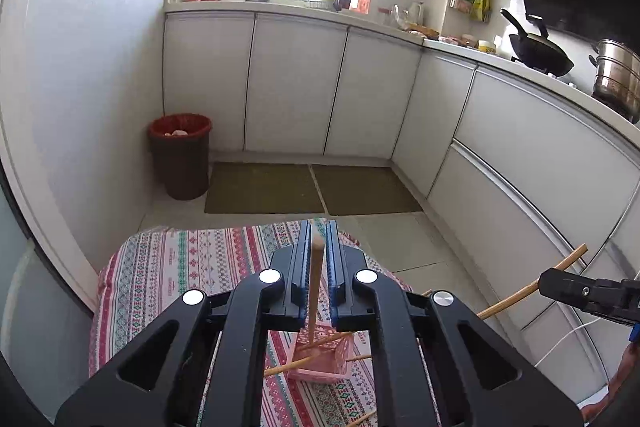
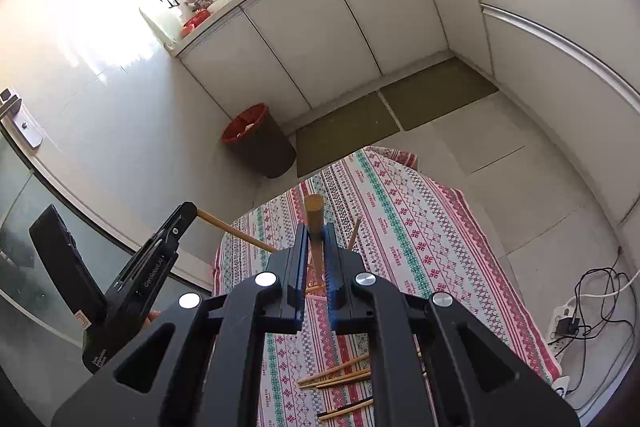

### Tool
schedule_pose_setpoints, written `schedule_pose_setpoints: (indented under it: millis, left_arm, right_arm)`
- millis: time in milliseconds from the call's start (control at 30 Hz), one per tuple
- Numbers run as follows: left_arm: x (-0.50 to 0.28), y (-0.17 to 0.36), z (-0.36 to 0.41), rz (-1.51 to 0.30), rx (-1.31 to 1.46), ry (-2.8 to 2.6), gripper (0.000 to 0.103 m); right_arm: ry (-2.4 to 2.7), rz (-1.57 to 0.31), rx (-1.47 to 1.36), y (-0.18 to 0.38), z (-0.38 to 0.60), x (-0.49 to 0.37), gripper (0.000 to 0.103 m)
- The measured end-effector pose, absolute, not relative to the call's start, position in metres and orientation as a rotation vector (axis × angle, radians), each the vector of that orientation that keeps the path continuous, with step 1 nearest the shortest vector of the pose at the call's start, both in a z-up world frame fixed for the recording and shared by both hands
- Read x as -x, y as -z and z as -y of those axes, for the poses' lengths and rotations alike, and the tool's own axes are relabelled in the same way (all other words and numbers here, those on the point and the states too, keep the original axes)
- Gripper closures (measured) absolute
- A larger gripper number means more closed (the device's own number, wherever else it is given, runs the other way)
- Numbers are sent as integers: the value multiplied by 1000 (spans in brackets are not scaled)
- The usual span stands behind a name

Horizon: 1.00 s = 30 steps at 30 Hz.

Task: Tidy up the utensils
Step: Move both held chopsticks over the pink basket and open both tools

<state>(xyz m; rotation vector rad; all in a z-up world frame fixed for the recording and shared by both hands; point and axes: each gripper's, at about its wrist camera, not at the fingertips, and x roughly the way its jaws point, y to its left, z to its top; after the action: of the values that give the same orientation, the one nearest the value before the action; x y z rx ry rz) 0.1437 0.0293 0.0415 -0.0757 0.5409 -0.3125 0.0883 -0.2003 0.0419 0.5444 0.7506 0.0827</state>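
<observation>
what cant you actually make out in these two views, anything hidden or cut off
- Left wrist view: the pink holder is mostly hidden behind the left gripper; its contents cannot be counted.
- Left wrist view: the right gripper is cut off by the frame edge; only its tip and part of its chopstick show.
- Right wrist view: the loose chopsticks on the tablecloth are partly covered by the right gripper's body.
- Both views: countertop items are too small and glare-washed to identify.

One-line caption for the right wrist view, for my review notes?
Right gripper shut on a wooden chopstick above the patterned tablecloth; left gripper holds another; loose chopsticks lie below.
</observation>
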Motion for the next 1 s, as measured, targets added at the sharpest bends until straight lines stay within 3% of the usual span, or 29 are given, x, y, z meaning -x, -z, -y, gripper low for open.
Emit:
schedule_pose_setpoints:
  millis: [67,133,200,233,300,667,767,833,1000]
  left_arm:
    - [-138,-41,-37,-529,100,308,89]
    - [-129,-47,-48,-497,135,295,77]
    - [-115,-53,-62,-465,176,279,73]
    - [-108,-54,-70,-453,204,266,66]
    - [-95,-54,-84,-442,242,234,60]
    - [-90,-45,-103,-458,254,195,60]
    - [-93,-40,-97,-483,237,203,60]
    - [-93,-38,-95,-493,224,205,60]
    - [-91,-36,-88,-516,202,204,47]
  right_arm:
    - [-81,-762,-536,-38,198,-94,95]
    - [-78,-770,-528,-34,195,-99,95]
    - [-71,-775,-513,-31,192,-104,95]
    - [-67,-777,-504,-29,190,-106,95]
    - [-57,-785,-482,-25,185,-111,95]
    - [-26,-796,-343,0,146,-145,94]
    - [-46,-800,-332,2,139,-146,82]
    - [-32,-779,-324,0,138,-141,63]
    - [0,-746,-261,-7,136,-123,53]
